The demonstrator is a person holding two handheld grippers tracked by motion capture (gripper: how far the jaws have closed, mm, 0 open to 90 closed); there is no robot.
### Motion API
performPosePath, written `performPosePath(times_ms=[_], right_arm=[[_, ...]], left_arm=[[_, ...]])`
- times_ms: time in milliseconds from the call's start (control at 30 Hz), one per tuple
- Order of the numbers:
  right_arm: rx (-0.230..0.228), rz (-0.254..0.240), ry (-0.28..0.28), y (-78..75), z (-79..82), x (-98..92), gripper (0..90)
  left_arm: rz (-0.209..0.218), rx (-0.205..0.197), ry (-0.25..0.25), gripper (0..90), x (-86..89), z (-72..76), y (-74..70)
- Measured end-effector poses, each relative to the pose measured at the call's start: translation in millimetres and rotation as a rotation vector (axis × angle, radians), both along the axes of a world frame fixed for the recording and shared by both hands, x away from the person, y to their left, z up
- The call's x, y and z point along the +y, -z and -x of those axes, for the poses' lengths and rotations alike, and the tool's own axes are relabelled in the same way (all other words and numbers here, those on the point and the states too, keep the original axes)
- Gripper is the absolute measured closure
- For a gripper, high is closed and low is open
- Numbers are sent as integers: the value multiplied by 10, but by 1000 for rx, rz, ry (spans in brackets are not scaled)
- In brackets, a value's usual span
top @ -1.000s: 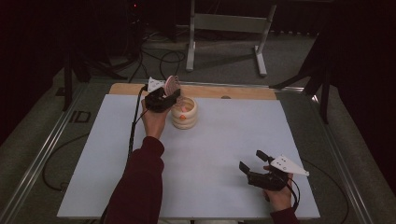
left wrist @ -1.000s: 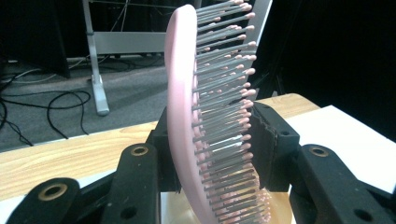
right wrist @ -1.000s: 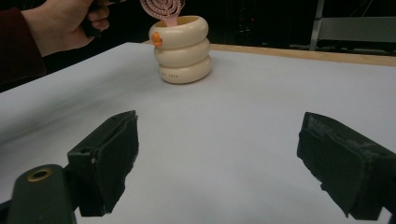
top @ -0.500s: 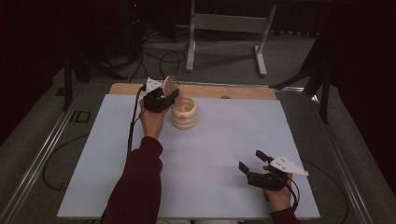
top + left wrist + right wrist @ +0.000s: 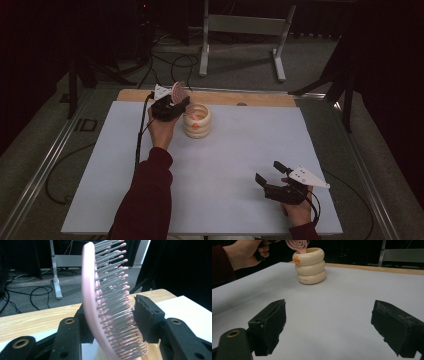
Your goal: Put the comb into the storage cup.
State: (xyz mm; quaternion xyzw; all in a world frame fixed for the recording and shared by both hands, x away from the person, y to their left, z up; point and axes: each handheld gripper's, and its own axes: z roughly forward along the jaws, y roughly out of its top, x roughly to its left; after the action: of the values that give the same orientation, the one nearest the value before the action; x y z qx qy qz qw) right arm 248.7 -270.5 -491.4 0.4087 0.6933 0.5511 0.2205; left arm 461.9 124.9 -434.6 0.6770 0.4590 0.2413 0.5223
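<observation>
A pink hairbrush (image 5: 100,302) is seen upright between the jaws of the left gripper (image 5: 172,106), at the far left part of the table (image 5: 240,165). In the left gripper view, its smooth pink back is turned toward one jaw and its grey, pink-tipped bristles toward the other, whose pad is met by the bristle tips. The jaws have just been opening with the brush between them; whether the brush is gripped firmly or only loosely cannot be told. The lower end of the brush is placed over the mouth of a cream-coloured holder (image 5: 197,121), a cup shaped like three stacked rings with a small orange mark near its rim. How far the brush reaches inside cannot be made out. The holder is stood on the white table surface, just beside the left hand (image 5: 162,131), whose arm is clothed in a dark red sleeve (image 5: 145,200).

The right gripper (image 5: 272,172) is held low over the near right part of the table, well apart from the holder. Its jaws are spread wide, and nothing is seen between them. A strip of bare wood (image 5: 260,98) is visible along the far edge of the table.
</observation>
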Motion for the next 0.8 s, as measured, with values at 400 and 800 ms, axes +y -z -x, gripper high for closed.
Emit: performPosePath(times_ms=[400, 800], right_arm=[[1, 0, 0, 3, 0, -2, 127], [0, 4, -1, 7, -1, -4, 127]], left_arm=[[0, 28, -16, 431, 24, -17, 38], [2, 60, -36, 301, 20, -18, 44]])
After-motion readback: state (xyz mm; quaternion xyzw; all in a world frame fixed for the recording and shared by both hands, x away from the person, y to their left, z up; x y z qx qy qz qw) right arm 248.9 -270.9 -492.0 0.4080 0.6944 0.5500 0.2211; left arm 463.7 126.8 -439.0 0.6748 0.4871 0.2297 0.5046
